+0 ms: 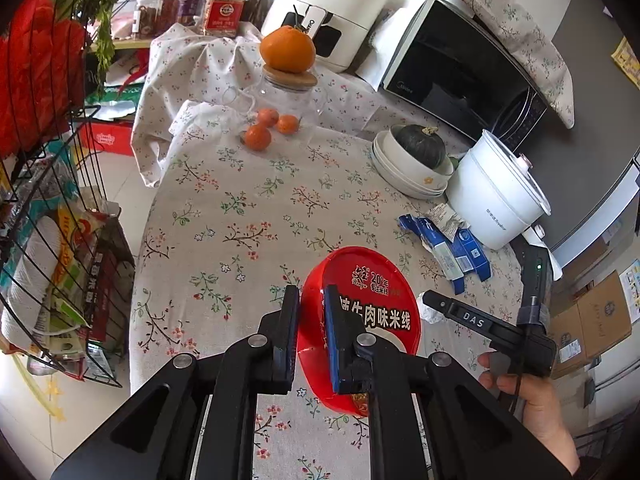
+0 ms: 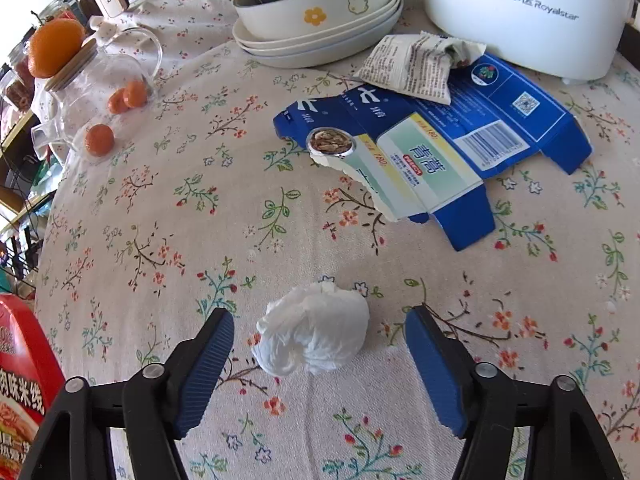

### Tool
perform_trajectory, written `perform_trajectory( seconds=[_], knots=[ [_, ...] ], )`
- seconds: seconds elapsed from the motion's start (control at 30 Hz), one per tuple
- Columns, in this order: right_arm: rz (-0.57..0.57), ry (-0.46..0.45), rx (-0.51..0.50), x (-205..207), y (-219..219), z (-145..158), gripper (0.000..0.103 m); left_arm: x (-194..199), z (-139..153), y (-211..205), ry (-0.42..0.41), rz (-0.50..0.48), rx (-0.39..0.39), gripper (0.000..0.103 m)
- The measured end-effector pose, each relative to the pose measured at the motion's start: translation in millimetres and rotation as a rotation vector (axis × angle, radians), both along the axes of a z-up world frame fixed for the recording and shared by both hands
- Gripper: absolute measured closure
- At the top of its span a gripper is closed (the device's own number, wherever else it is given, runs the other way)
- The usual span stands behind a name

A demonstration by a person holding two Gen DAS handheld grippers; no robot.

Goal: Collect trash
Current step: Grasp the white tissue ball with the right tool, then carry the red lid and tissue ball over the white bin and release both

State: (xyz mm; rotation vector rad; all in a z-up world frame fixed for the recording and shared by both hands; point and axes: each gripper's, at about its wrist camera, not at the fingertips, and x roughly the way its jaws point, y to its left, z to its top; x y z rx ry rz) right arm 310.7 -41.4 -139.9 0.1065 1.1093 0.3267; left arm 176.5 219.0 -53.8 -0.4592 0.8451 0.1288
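Left gripper point(image 1: 311, 312): it is pinching the rim of the red noodle bowl point(image 1: 360, 320).
Right gripper point(image 2: 320, 344): its jaws are standing apart around the white tissue ball point(image 2: 314, 330) on the tablecloth point(image 2: 160, 220), not touching.
Tip: squeezing at the middle is working best.

- Table point(image 2: 168, 216) under a floral cloth.
- Crumpled white tissue point(image 2: 314, 330), lower centre.
- Flattened blue carton point(image 2: 440, 148), upper right.
- Stacked plates point(image 2: 316, 44) and white cooker point(image 2: 532, 12), top.
- Small oranges point(image 2: 99, 140), left.

A home kitchen is showing here: a microwave point(image 1: 464, 76), air fryer point(image 1: 332, 4) and rice cooker point(image 1: 496, 196) are standing along the far, cloth-covered bench point(image 1: 240, 216), spice jars point(image 1: 224, 10) sitting far left.
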Motion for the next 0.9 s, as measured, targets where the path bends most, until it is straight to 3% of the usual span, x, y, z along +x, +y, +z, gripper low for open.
perform_trajectory(
  seconds=[0.07, 0.17, 0.33, 0.57, 0.9],
  knots=[
    [-0.011, 0.026, 0.003, 5, 1, -8, 0.061, 1, 1, -3, -0.002, -0.005, -0.003, 0.09],
    [-0.029, 0.034, 0.013, 5, -3, -12, 0.068, 1, 2, -8, -0.004, -0.014, 0.005, 0.09],
    [-0.005, 0.054, -0.02, -4, -10, -6, 0.07, 0, 5, -14, -0.009, -0.021, 0.017, 0.09],
    [0.023, 0.009, -0.035, -28, -32, 23, 0.07, -3, 9, -32, -0.022, -0.058, 0.02, 0.09],
    [0.013, -0.047, -0.054, -75, -95, 62, 0.07, -6, 16, -76, -0.035, -0.156, 0.004, 0.09]
  ],
)
